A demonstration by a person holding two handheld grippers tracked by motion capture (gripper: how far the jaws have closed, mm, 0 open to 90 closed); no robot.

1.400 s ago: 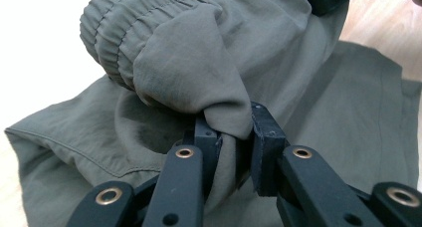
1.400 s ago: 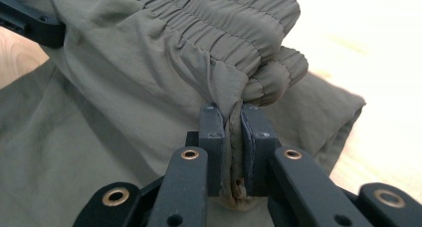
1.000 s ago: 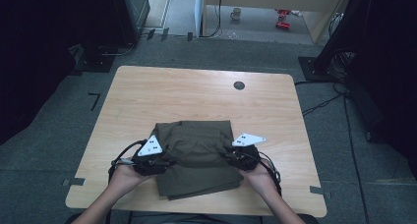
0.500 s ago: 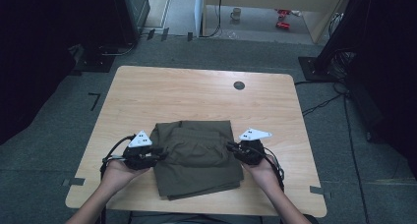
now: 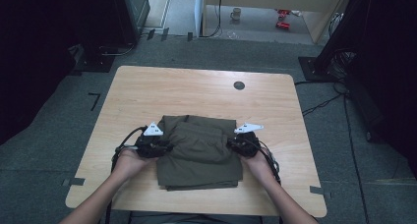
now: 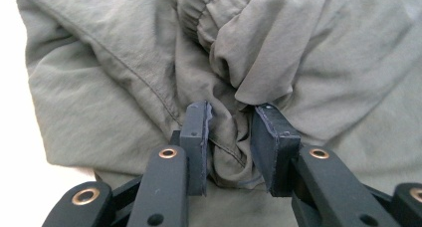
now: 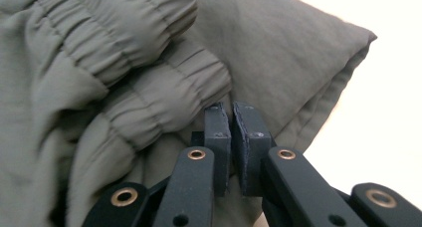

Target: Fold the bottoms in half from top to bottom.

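On the wooden table (image 5: 147,98), both tongs pinch folded olive trousers (image 5: 201,153), fingertips buried.

Both grippers (image 5: 164,146) (image 5: 231,144) newly clamped onto garment (image 5: 199,153)

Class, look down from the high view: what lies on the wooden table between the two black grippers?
The folded olive-green fabric garment fills the stretch between the left gripper and right gripper.
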